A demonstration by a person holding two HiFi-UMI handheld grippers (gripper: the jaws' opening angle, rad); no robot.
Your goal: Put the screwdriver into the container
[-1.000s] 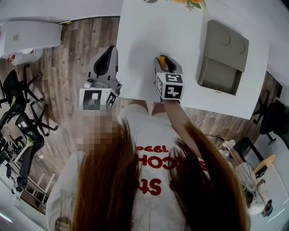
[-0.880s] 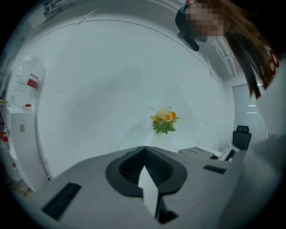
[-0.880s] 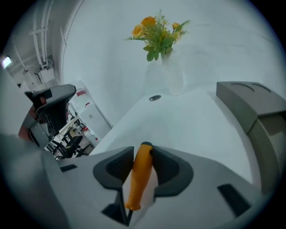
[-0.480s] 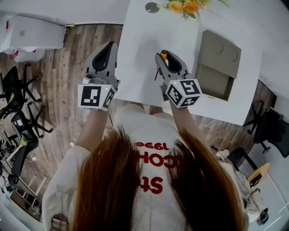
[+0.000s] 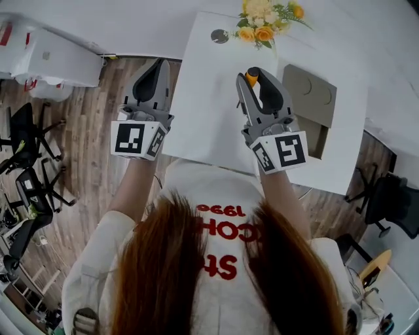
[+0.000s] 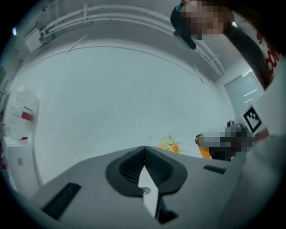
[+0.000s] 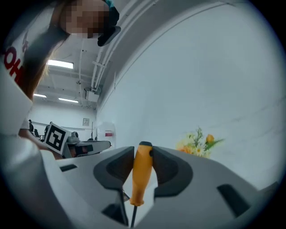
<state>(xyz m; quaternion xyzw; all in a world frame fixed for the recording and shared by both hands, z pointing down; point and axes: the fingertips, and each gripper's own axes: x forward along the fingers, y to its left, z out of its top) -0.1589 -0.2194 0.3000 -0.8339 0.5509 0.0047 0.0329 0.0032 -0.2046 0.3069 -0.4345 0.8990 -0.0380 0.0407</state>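
Seen from above, a person stands at the near edge of a white table (image 5: 203, 98), holding 2 grippers raised and pointing away from the body. The right gripper (image 5: 257, 74) clamps the screwdriver (image 7: 142, 172) by its orange handle; its jaws have just been closing a little and now press on both sides of the handle. The dark shaft runs back between the jaws toward the hand. The left gripper (image 5: 158, 65) hangs over the table's left edge with its jaws together and nothing between them.

The olive-grey container (image 5: 317, 98) sits on the table just right of the right gripper. Yellow flowers (image 5: 265, 19) stand at the far edge.

The step in hand looks like carrying the screwdriver across to the container. To do it well, keep the clamp firm and move right until the handle is above the container. Then lower it close inside before parting the jaws, so the tool does not bounce out. The left gripper should keep clear.
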